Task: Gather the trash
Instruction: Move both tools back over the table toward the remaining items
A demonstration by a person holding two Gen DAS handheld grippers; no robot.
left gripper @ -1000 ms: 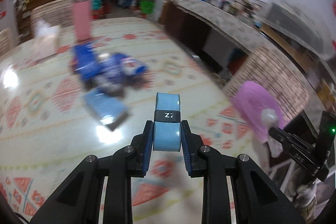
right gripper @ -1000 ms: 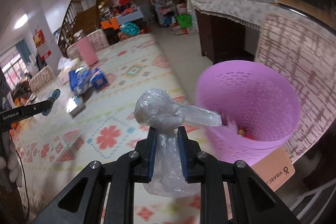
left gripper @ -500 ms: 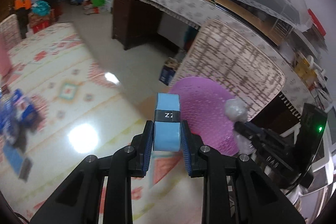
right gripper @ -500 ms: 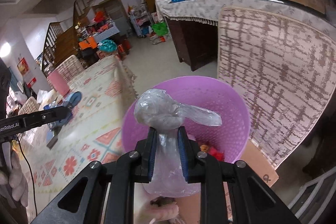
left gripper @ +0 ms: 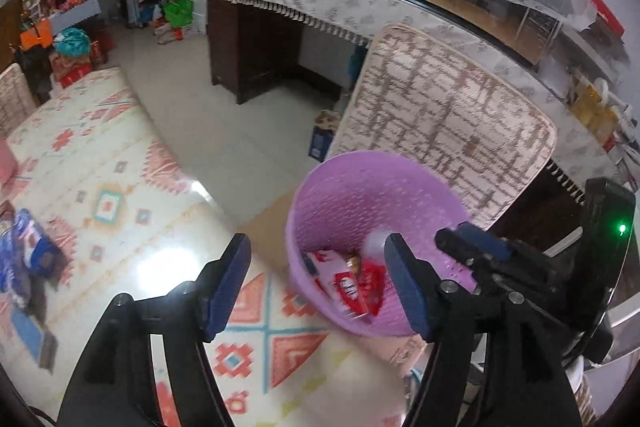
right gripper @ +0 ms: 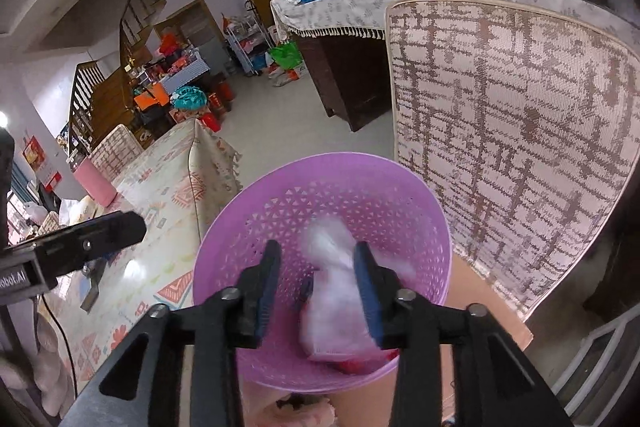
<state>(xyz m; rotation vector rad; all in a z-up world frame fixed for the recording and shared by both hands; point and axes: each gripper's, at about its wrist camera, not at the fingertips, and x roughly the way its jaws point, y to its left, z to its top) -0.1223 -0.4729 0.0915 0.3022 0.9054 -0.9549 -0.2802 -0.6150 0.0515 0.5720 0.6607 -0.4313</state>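
- The purple basket (right gripper: 320,211) sits on the floor at the edge of the patterned mat (left gripper: 120,195), right in front of a leaning woven panel (right gripper: 520,131).
- Down in the basket: a red-and-white wrapper (left gripper: 348,287), a small gold-brown scrap (left gripper: 354,261) beside it, and a blurred white lump at the far side.
- The right gripper (right gripper: 316,267) hangs straight over the basket mouth; its jaws have just been opening, and they stand partly apart.
- Between those jaws, blurred, is the clear plastic bag (right gripper: 336,291), inside the basket's rim. It runs close along the right pad, and I cannot tell whether it touches; the left pad is clear of it.
- The left gripper (left gripper: 320,279) is at the near-left rim of the basket; its jaws have just been opening too, and they gape wide with nothing between them.
- A blue strip (right gripper: 306,293) shows low in the basket, beside the bag.
- Out on the mat, at the left edge of the left view, more blue packets (left gripper: 28,251) lie in a blurred heap, well apart from the basket.
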